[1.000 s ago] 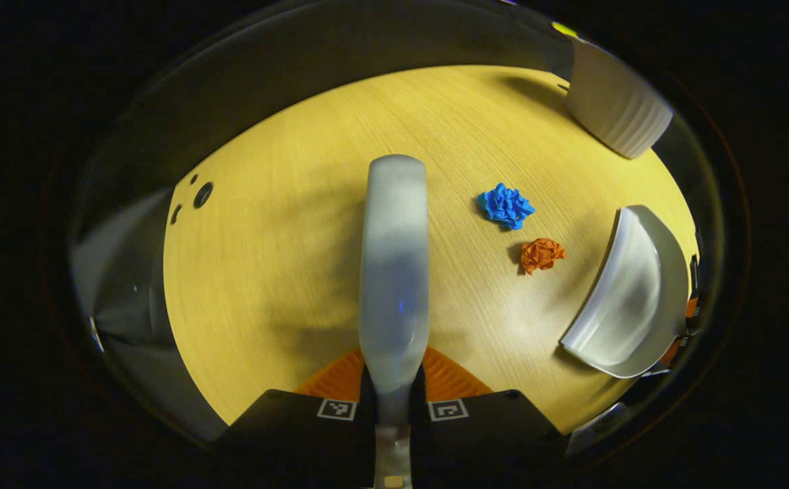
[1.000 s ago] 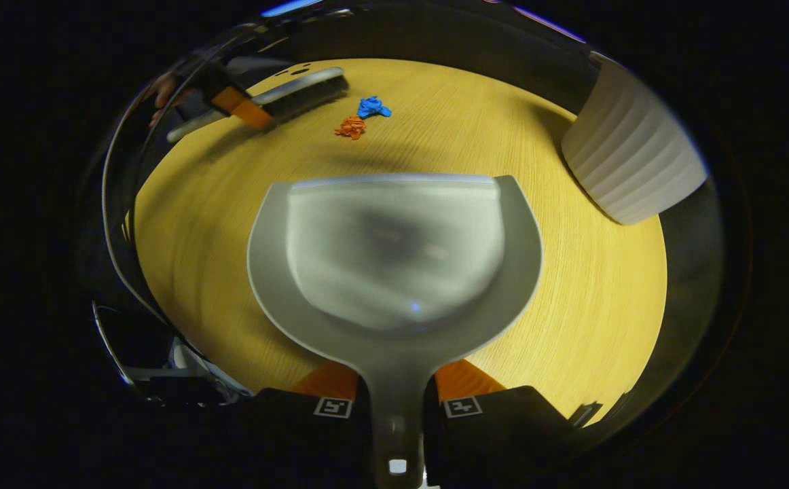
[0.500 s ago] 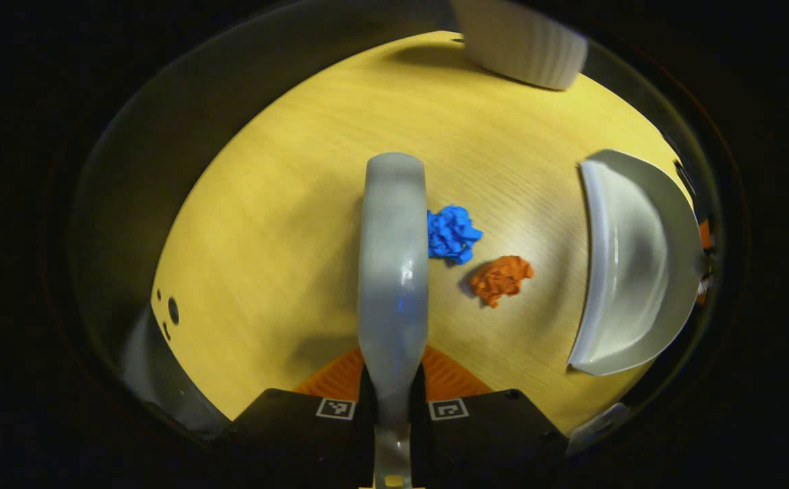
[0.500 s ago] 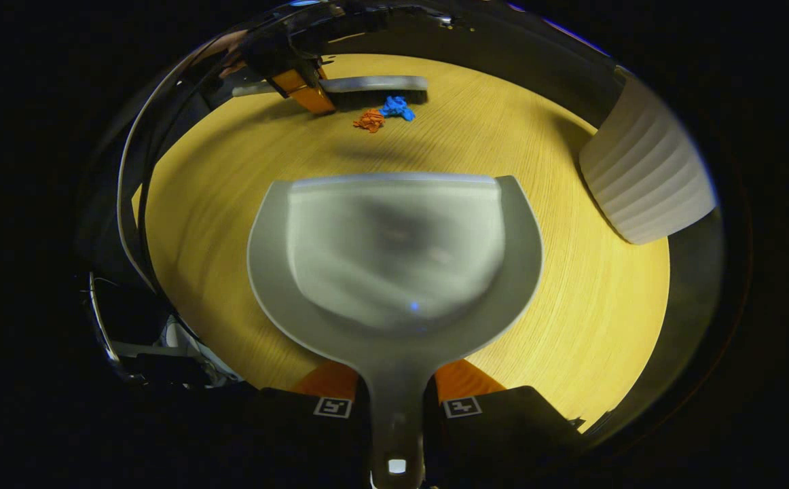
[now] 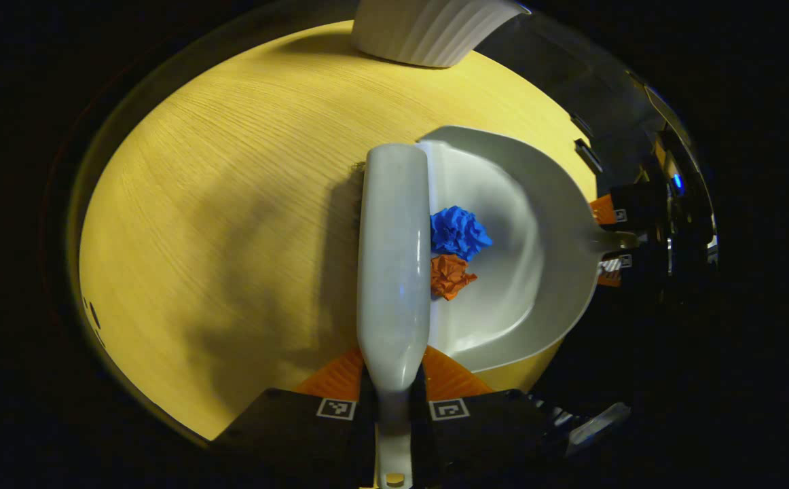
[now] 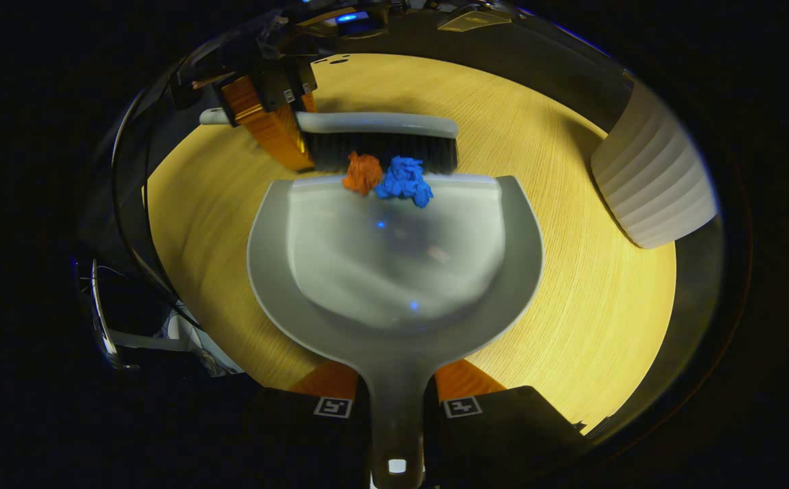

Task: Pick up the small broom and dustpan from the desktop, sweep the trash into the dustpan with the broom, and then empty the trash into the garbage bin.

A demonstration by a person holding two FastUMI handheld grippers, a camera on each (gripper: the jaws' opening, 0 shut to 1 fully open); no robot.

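Blue point(image 6: 405, 181) and orange point(image 6: 362, 172) paper wads sit just inside the dustpan's point(image 6: 394, 265) far lip, pushed by the broom point(image 5: 393, 258) (each gripper clamped on its tool's handle), so sweeping looks nearly done and emptying into the ribbed bin point(image 6: 652, 183) remains.

Lighting: one warm overhead source; the desktop point(image 5: 231, 204) reads bright yellow, surroundings near black. A broad soft shadow lies on the desktop left of the broom point(image 5: 394, 258) in the left gripper view. Mild glare streaks the broom's back. Both views bow strongly at the edges. The dustpan point(image 6: 394, 258) interior looks smeared, soft-focused.
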